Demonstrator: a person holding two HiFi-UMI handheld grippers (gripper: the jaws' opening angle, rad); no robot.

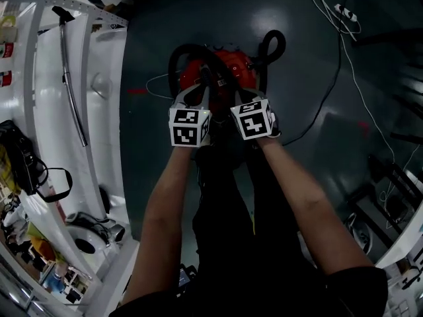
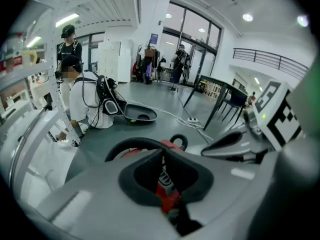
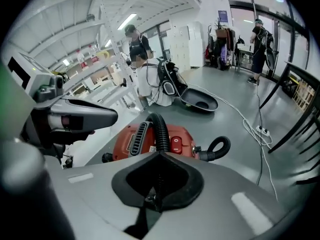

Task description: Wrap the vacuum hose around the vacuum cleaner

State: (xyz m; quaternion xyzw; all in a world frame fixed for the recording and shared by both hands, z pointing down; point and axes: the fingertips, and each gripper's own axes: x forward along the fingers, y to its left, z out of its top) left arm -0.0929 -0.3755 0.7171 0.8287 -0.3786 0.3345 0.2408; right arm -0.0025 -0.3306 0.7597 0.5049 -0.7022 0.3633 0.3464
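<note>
Glossy floor; ribbed hose, red vac; L gripper, R gripper jaws closed.

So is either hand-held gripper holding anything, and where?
Cannot tell: left hand-held gripper and right hand-held gripper are shut beside the hose; no pinch shows.

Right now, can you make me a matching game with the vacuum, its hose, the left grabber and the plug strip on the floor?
Things:
1. vacuum cleaner
2. vacuum hose
3. left gripper
4. power strip

Matches:
A. white, lying on the floor
B. jaws shut
C. red
D. black, arching over the top of the cleaner

Pairs: 1-C, 2-D, 3-B, 4-A
</note>
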